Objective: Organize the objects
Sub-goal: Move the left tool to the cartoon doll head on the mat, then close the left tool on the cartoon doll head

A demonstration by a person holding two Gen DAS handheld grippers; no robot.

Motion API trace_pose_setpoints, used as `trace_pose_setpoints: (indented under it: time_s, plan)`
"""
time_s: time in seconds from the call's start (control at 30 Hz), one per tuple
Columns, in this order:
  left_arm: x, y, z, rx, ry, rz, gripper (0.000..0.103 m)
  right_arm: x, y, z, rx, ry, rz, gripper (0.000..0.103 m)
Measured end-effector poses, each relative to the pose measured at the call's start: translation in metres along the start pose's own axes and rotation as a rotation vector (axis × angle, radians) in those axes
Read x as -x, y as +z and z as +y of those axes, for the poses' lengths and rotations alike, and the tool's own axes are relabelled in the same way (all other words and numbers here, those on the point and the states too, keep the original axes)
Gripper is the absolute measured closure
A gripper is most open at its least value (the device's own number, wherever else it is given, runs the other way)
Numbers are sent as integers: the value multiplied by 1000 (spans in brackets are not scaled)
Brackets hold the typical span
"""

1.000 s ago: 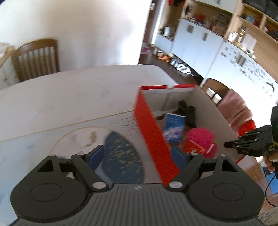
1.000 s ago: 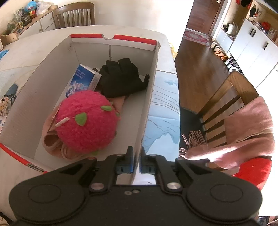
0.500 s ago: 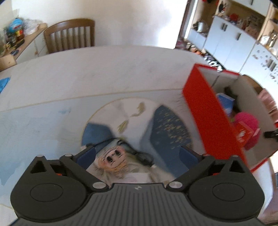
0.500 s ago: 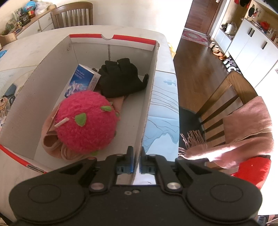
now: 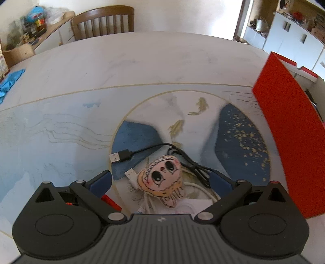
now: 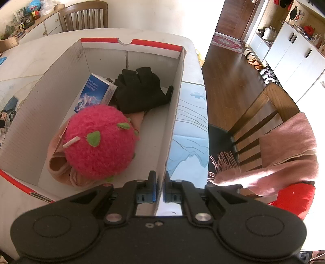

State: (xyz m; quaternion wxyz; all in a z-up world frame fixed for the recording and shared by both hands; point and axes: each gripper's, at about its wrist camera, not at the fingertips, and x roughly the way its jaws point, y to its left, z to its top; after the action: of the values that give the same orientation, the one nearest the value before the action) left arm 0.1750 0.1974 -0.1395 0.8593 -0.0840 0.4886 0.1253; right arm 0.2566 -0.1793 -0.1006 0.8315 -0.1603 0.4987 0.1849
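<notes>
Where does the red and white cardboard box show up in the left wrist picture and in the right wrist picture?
Left wrist view: the box stands at the right edge, its red outer wall facing the camera, beside the doll.
Right wrist view: the box fills the left and centre, open top showing its white inside; the right tool is shut on its near-right wall.
Shared landmark: the wooden chair behind the table.

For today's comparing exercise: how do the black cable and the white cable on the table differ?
The black cable lies mostly in view, beyond and beside the small doll; the white cable is largely hidden under that doll. The black cable's plug lies farther from the doll than the white one's. Both end in metal USB plugs.
</notes>
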Motion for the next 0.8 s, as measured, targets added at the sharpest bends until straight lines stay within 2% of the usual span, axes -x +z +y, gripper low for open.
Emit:
trace_pose_setpoints:
  time_s: [0.1, 0.27, 0.43, 0.6, 0.8]
  plan:
    - [-4, -3, 1, -11, 38, -7, 1, 0, 0, 0, 1, 0, 0, 98]
    - [-6, -6, 2, -17, 46, -19, 3, 0, 0, 0, 1, 1, 3, 97]
    - [-5, -8, 2, -19, 37, -24, 33, 1, 0, 0, 4, 1, 3, 97]
    - [1, -10, 2, -10, -1, -38, 54, 1, 0, 0, 5, 1, 3, 97]
    - [13, -7, -1, -1, -17, -57, 56, 0, 0, 0, 6, 1, 3, 98]
